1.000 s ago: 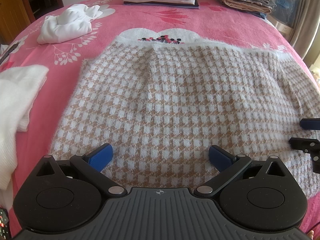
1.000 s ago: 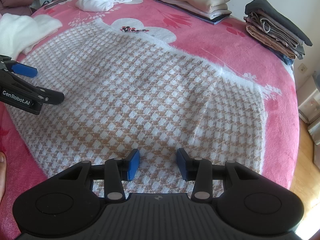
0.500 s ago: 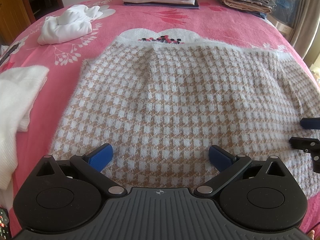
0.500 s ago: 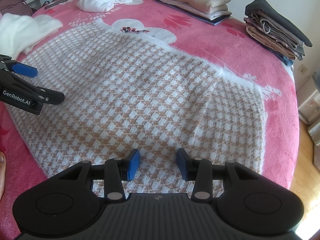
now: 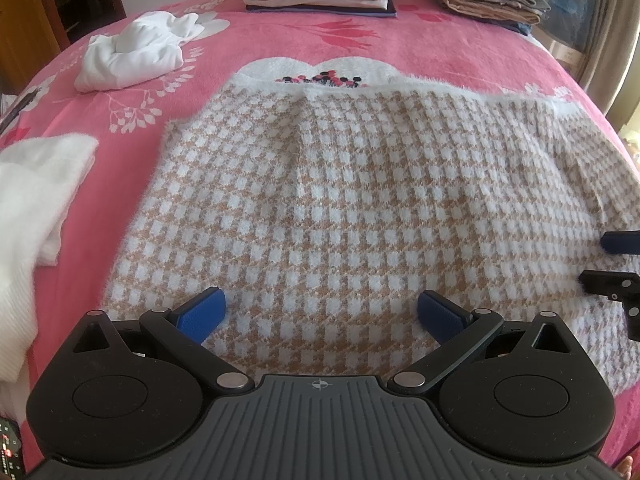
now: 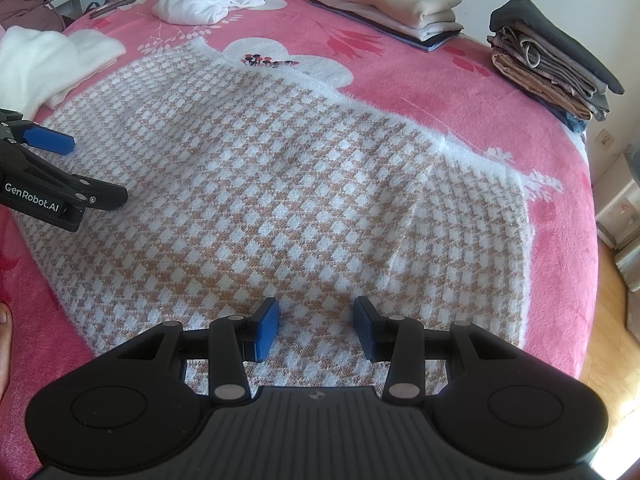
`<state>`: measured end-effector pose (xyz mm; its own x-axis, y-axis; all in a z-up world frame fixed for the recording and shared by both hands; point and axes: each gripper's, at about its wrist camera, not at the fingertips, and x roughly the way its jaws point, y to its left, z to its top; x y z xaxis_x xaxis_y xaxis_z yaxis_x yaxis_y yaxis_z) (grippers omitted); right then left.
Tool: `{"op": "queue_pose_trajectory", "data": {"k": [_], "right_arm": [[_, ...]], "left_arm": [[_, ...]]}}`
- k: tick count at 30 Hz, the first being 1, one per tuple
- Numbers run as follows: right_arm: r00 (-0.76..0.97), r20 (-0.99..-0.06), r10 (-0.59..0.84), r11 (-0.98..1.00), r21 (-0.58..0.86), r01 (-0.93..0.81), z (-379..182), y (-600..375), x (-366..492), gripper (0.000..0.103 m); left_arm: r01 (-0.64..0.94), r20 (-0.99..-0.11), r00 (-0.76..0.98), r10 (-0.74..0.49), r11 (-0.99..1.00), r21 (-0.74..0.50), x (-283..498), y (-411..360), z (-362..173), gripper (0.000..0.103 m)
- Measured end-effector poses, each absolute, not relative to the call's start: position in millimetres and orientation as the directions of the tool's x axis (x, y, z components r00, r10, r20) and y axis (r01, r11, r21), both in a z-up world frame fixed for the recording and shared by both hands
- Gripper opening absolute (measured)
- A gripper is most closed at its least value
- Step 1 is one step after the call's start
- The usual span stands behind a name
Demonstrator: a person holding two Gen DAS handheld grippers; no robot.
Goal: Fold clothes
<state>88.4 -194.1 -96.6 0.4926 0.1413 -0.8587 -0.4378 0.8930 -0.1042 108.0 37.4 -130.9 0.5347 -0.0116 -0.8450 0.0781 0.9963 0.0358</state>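
Checked sweater [image 5: 340, 216] lies spread flat on the pink bed [image 5: 440, 60], filling most of both views. One sleeve looks folded in over the body on the right side, seam line visible in the right wrist view; the other sleeve can't be made out.

Left tool [image 5: 322, 314] hovers over the near hem, jaws wide apart, holding nothing. Right tool [image 6: 316, 322] sits over the near edge further right, jaws open at a narrower gap, also holding nothing. Whether the pads touch the knit can't be told.

Done so far, judging by the piles: two neat stacks at the far edge of the bed, a beige stack [image 6: 392, 4] and a dark stack [image 6: 552, 60]. Left to do: the checked sweater is at most partly folded, and two white garments lie loose, one crumpled white top [image 5: 136, 56] far left, one white knit [image 5: 36, 200] just beside the sweater's left edge.

Scene fits either a sweater just laid out and smoothed or one between folds. Task looks roughly midway, with several items remaining.
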Motion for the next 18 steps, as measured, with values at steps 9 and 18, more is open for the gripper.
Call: {"op": "queue_pose_trajectory", "data": {"k": [9,18], "right_arm": [[0.557,-0.819,0.14,0.881,-0.154,-0.448,-74,-188,88,0.043],[0.533,-0.843,0.076,0.934,-0.128,-0.334,-86,-222,108,0.043]], "left_arm": [[0.078,-0.826,0.563,0.007,0.995,0.061,104,37,-126,0.103],[0.069,-0.791,0.611,0.032,0.993,0.093,101,38,-119,0.103]]}}
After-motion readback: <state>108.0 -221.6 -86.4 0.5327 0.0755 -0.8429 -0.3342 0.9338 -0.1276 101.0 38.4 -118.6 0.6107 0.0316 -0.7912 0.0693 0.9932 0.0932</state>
